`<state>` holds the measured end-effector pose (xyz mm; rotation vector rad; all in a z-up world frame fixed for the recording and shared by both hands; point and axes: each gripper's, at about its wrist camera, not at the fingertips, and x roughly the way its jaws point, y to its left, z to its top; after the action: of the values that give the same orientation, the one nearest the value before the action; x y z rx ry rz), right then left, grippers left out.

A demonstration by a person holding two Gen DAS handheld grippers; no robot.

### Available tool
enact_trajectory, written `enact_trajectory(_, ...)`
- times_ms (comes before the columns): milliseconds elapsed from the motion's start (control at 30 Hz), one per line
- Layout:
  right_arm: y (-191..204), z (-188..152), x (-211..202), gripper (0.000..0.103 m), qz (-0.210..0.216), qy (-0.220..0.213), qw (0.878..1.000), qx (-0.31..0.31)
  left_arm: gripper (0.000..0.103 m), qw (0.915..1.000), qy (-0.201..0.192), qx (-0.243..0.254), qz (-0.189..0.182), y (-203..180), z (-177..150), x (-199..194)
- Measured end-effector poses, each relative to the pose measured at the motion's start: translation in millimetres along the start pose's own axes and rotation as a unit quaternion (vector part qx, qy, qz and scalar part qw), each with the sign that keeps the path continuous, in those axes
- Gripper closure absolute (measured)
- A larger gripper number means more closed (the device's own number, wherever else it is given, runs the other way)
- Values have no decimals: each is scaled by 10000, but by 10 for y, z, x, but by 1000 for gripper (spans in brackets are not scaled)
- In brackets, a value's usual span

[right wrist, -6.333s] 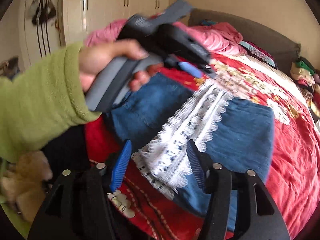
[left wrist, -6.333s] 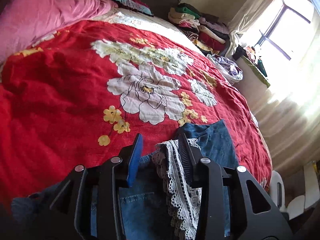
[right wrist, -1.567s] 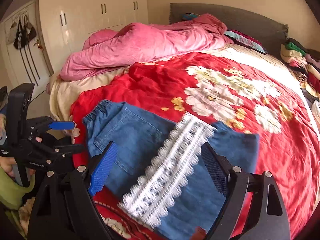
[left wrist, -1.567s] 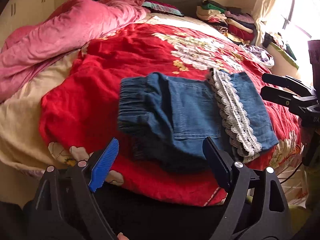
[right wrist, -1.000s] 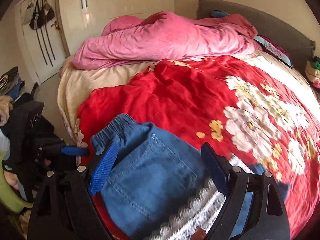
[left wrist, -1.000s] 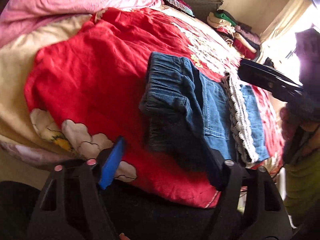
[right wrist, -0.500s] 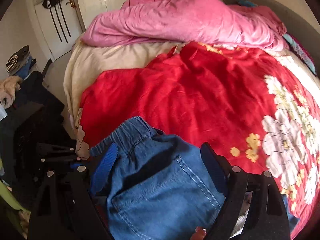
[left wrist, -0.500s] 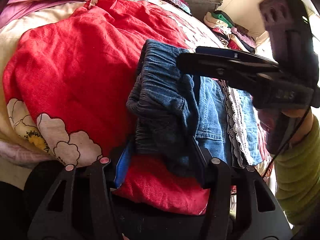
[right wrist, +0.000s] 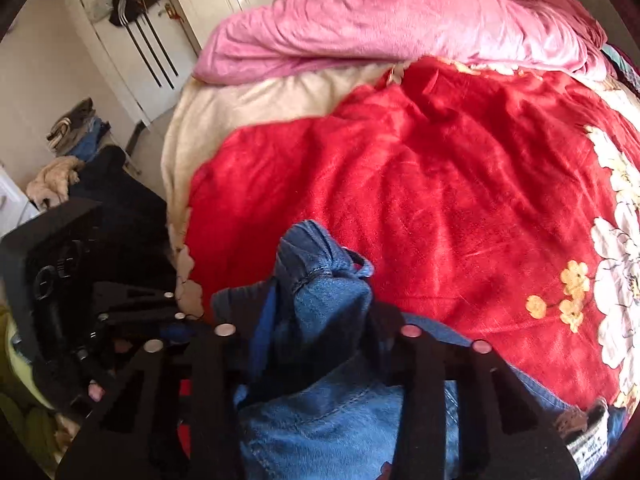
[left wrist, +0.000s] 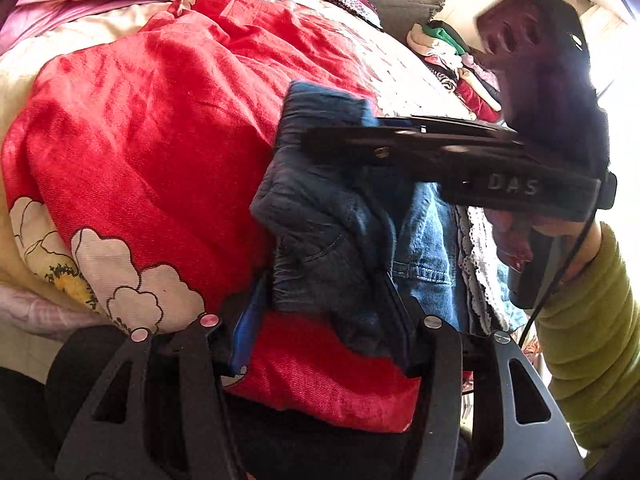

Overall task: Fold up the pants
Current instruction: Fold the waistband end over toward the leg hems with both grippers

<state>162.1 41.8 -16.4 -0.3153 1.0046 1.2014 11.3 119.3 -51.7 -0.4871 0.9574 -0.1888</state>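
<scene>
Denim pants [left wrist: 332, 216] lie at the near edge of the bed's red floral blanket [left wrist: 152, 128]; left hand-held gripper [left wrist: 324, 320] clamps the waistband, right hand-held gripper [right wrist: 316, 320] is closing on bunched waistband; lift both corners evenly, keep the edge taut, fold toward the lace hem [left wrist: 478, 264]

Red floral bedspread [right wrist: 420, 184] covers bed, pink duvet [right wrist: 400, 20] bunched at far side, cream sheet [right wrist: 256, 108] under it. Folded clothes stack [left wrist: 452, 60] by headboard (blurry). Bags [right wrist: 124, 0] on door.
</scene>
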Motion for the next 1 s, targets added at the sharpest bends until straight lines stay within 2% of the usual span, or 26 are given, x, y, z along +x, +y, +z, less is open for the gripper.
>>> enact_trajectory(133, -48, -108, -333, 71, 266, -433, 9986, 147, 47, 10000, -23, 49, -65, -77, 29, -74)
enact_trajectory(300, -144, -288, -795, 71, 368, -912, 9946, 346, 42, 9996, 41, 45, -292, -211, 66, -56)
enact_trajectory(433, -247, -441, -1103, 71, 320, -1185, 9914, 464, 42, 9976, 118, 189, -656, -479, 146, 37)
enact_trajectory(667, -521, -730, -1549, 71, 151, -1608, 9843, 705, 46, 9933, 270, 500, -1002, -1023, 286, 241)
enact_trajectory(767, -619, -889, -1735, 63, 129, -1894, 9782, 843, 46, 9905, 261, 706, -1148, -1316, 247, 264)
enact_trajectory(800, -666, -960, -1798, 52, 101, -2003, 9752, 934, 46, 9890, 278, 809, -1208, -1392, 224, 271)
enact_trajectory(833, -724, -1058, -1899, 45, -8, -2157, 9706, 1070, 46, 9873, 310, 937, -1247, -1475, 199, 288)
enact_trajectory(1000, -919, -1573, -2219, 38, -756, -2376, 9536, 1687, 44, 9757, 701, 1569, -1362, -1834, -40, 472)
